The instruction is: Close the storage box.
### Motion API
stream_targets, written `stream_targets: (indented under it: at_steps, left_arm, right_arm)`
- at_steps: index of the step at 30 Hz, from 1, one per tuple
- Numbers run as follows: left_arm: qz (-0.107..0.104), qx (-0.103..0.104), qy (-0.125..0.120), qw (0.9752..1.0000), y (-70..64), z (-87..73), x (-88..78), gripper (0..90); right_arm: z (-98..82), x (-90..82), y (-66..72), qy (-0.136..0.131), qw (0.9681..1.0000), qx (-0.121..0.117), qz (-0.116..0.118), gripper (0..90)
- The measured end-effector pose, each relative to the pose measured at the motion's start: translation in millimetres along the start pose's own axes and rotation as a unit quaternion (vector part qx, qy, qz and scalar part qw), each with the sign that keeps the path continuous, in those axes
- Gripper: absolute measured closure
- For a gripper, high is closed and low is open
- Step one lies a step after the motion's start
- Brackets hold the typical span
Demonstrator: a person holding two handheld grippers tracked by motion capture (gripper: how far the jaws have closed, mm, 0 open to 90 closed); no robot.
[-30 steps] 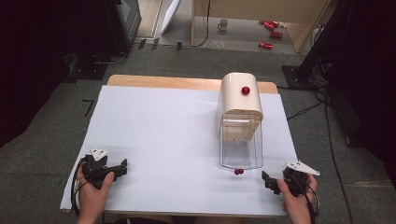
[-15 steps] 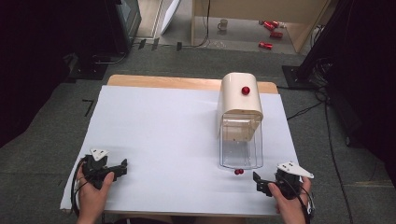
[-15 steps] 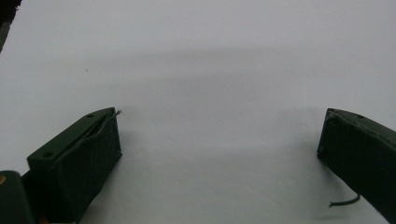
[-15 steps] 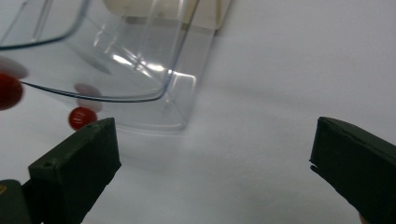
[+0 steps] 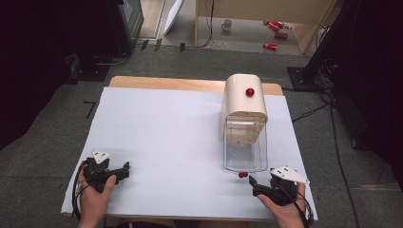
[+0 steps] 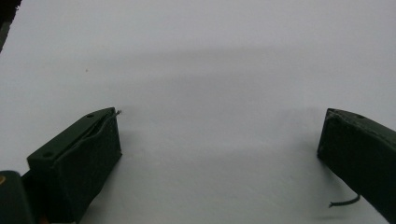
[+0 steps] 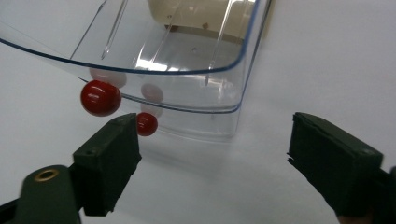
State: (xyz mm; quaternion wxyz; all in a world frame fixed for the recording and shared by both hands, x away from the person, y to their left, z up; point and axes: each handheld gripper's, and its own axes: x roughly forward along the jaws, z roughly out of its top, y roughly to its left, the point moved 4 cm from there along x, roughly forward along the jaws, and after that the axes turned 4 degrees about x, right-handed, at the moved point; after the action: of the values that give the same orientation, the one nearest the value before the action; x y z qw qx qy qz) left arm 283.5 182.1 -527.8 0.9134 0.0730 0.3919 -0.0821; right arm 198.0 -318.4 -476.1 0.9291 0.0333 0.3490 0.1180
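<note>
A cream box (image 5: 244,97) with a red knob (image 5: 249,91) on top stands right of centre on the white sheet (image 5: 166,137). A clear plastic drawer (image 5: 244,149) (image 7: 187,70) sticks out of it towards me. Two red balls (image 5: 243,175) sit against the drawer's front wall, one larger (image 7: 100,97) and one smaller (image 7: 146,124); I cannot tell whether they are fixed to it. My right gripper (image 5: 254,186) (image 7: 215,154) is open just in front of the drawer, its left jaw close to the smaller ball. My left gripper (image 5: 124,170) (image 6: 219,140) is open and empty over bare sheet.
The wooden table edge (image 5: 161,82) shows behind the sheet. Beyond the table there are dark equipment stands (image 5: 119,28) on the floor, cables (image 5: 313,111), red cans (image 5: 273,28) and a mug (image 5: 227,23). The sheet's front edge lies just under both hands.
My right gripper has moved left and forward, closer to the drawer's front and the red balls. The left gripper has stayed where it was.
</note>
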Motion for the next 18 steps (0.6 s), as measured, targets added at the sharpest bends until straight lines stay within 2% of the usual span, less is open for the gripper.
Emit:
stream_targets:
  at_steps: [2, 5, 7, 8, 9, 10, 13, 16, 18]
  left_arm:
    - [0.000, 0.000, 0.000, 1.0000, 0.0, 0.0, 0.0, 0.0]
    - [0.000, 0.000, 0.000, 1.0000, 0.0, 0.0, 0.0, 0.0]
    - [0.000, 0.000, 0.000, 1.0000, 0.0, 0.0, 0.0, 0.0]
    - [0.000, 0.000, 0.000, 1.0000, 0.0, 0.0, 0.0, 0.0]
    - [0.000, 0.000, 0.000, 1.0000, 0.0, 0.0, 0.0, 0.0]
    - [0.000, 0.000, 0.000, 1.0000, 0.0, 0.0, 0.0, 0.0]
    - [0.000, 0.000, 0.000, 1.0000, -0.1, 0.0, 0.1, 0.0]
    - [0.000, 0.000, 0.000, 1.0000, 0.0, 0.0, 0.0, 0.0]
    - [0.000, 0.000, 0.000, 1.0000, 0.0, 0.0, 0.0, 0.0]
  right_arm:
    - [0.2, 0.0, 1.3, -0.001, 1.0000, 0.000, -0.003, 20.4]
    - [1.7, -1.5, 6.1, -0.009, 0.9999, 0.001, -0.006, 31.4]
    - [1.9, -1.9, 6.7, -0.010, 0.9999, 0.002, -0.005, 33.7]
    - [2.1, -2.8, 8.9, -0.009, 1.0000, 0.001, 0.001, 39.5]
    - [2.1, -2.8, 8.9, -0.009, 1.0000, 0.001, 0.001, 39.5]
    - [1.8, -3.2, 10.2, -0.006, 1.0000, -0.002, 0.006, 45.8]
    - [0.8, -2.9, 11.4, 0.003, 1.0000, -0.003, 0.005, 50.6]
    - [-0.8, -3.4, 15.2, 0.011, 0.9997, -0.012, 0.017, 58.8]
    - [-0.8, -3.6, 16.3, 0.011, 0.9996, -0.013, 0.021, 60.2]
